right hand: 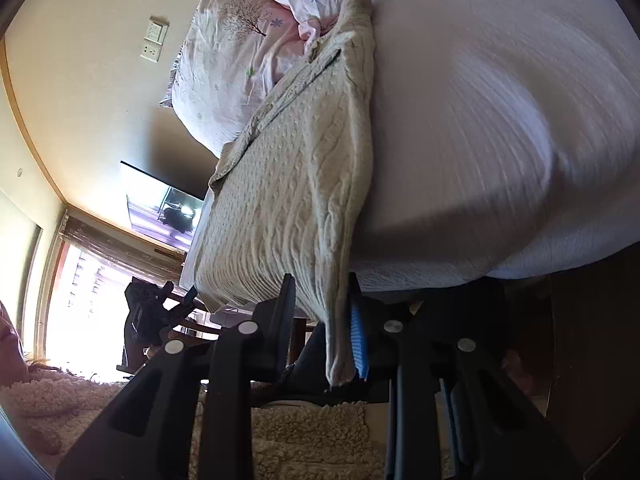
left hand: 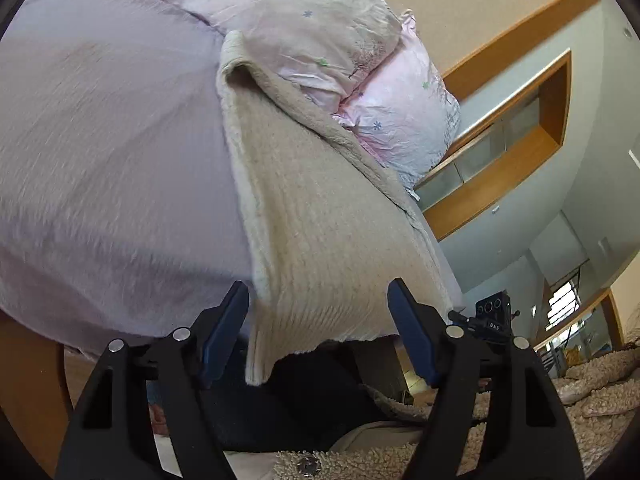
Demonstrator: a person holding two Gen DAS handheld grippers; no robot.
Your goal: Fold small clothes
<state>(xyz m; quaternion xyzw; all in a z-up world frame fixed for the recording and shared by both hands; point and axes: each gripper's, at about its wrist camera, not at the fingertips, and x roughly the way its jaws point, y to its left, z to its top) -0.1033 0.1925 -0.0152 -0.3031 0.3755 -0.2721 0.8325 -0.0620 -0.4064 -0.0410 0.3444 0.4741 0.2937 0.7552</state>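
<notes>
A cream cable-knit sweater (left hand: 320, 220) lies on the lavender bedspread (left hand: 112, 152), its lower hem hanging over the bed's edge. My left gripper (left hand: 318, 332) is open, its blue-padded fingers spread on either side of the hanging hem without touching it. In the right wrist view the same sweater (right hand: 288, 184) drapes off the bedspread (right hand: 500, 140). My right gripper (right hand: 320, 316) has its jaws partly open around a hanging corner of the sweater, which rests against the blue pad (right hand: 358, 344) of one finger.
Pink floral pillows (left hand: 320, 28) lie at the head of the bed, also in the right wrist view (right hand: 240, 60). A fleecy cream garment (left hand: 592, 392) lies below. A wooden-trimmed wall shelf (left hand: 512, 148) and a bright window (right hand: 80, 300) are in the background.
</notes>
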